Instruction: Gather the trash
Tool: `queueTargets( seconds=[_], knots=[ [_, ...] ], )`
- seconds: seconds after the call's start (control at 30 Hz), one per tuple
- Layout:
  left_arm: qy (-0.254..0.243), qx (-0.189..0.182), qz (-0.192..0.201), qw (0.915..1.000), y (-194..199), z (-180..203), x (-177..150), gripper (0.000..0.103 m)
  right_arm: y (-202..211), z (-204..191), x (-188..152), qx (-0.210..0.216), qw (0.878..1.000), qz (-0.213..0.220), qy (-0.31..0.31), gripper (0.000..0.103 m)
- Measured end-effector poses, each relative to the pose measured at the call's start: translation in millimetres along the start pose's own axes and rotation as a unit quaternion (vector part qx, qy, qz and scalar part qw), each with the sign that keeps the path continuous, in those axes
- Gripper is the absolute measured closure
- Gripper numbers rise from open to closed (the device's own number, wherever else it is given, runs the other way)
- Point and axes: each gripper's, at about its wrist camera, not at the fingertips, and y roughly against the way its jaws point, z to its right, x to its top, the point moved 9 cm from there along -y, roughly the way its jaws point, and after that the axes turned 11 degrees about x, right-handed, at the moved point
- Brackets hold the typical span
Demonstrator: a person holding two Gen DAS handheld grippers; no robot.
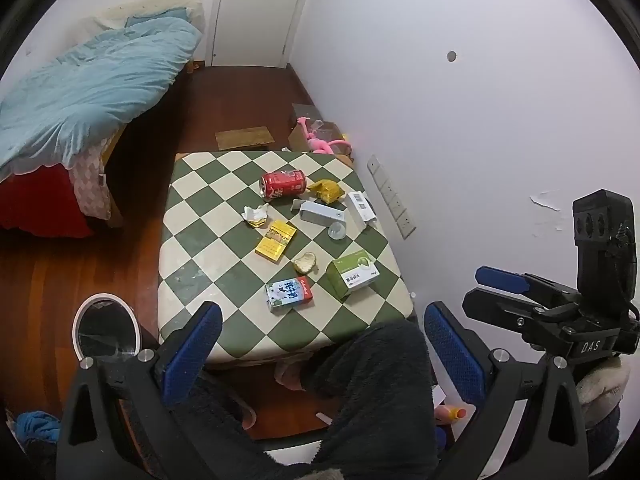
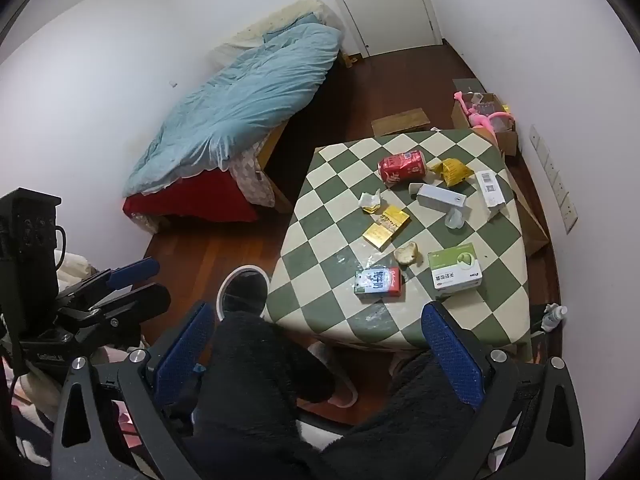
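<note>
While both tools hover above the near edge of the green-and-cream checkered table [image 1: 224, 216], the left gripper [image 1: 320, 344] and the right gripper [image 2: 316, 344] each stand fully spread with nothing between the blue pads. Trash lies scattered on the table top: a red drink can [image 1: 283, 185] on its side at the far end, a crumpled yellow wrapper [image 1: 328, 190] just beside it, a crumpled white paper scrap [image 1: 255, 215], a flat yellow carton [image 1: 276, 239], a blue-and-white milk carton [image 1: 289, 294] nearest the grippers, and a green-and-white cardboard box [image 1: 352, 274] beside that. On the wooden floor, left of the table, stands a white-rimmed round bin [image 1: 106, 330] with a clear liner.
</note>
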Motion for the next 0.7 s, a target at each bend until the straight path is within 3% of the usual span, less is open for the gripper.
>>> queueTargets(
  seconds=[0.7],
  knots=[
    [-0.001, -0.019, 0.001, 0.9998, -0.3, 6.6, 4.3, 0.0, 2.2, 1.8, 3.1, 0.01, 1.0, 0.001, -0.003, 0.0]
  ],
)
